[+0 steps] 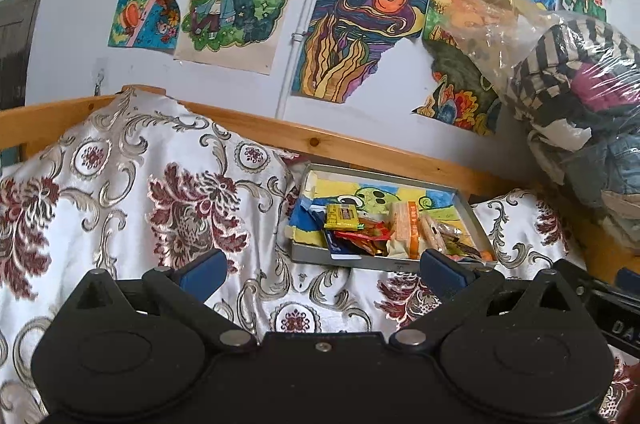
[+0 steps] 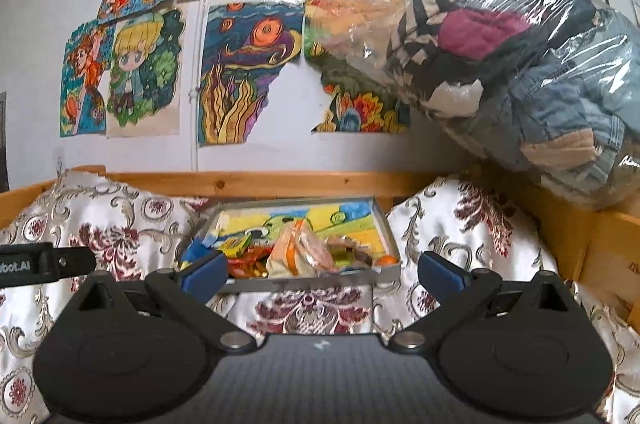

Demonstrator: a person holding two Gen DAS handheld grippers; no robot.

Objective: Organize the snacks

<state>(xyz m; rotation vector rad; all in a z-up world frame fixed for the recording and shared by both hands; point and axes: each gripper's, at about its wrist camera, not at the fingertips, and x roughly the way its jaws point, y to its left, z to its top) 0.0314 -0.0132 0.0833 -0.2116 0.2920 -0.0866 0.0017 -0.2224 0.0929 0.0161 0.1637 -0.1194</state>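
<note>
Both tongs were spread wide, nothing between the pads. Left gripper [image 1: 324,272] hung above the patterned bedcover [image 1: 132,183], blue fingertips [image 1: 204,270] clear of the cloth. Right gripper [image 2: 322,270] was in the same pose, also empty.

Snacks [image 1: 392,232] sat piled in a shallow grey tray [image 1: 352,260], ahead of both tongs. From the left wrist the tray lay ahead and right of centre, its near edge just beyond the right-hand pad. From the right wrist the tray [image 2: 304,284] was dead ahead, framed between the two pads, its near-left corner behind the left-hand pad. No contact with either tool.

Pile contents: a yellow packet [image 1: 341,216] on the left side, red and orange wrappers [image 1: 362,238] in the middle, an orange-and-cream pack [image 1: 412,232] to the right of those. A coloured drawing lined the tray floor [image 1: 376,195].

Tray rested on the bedcover against a wooden rail [image 1: 360,147]. Above the rail, drawings [image 1: 352,31] covered the wall. A clear bag of clothes [image 2: 520,63] sat ahead and to the right of the right gripper. The other tool's body showed at the edge of each view.
</note>
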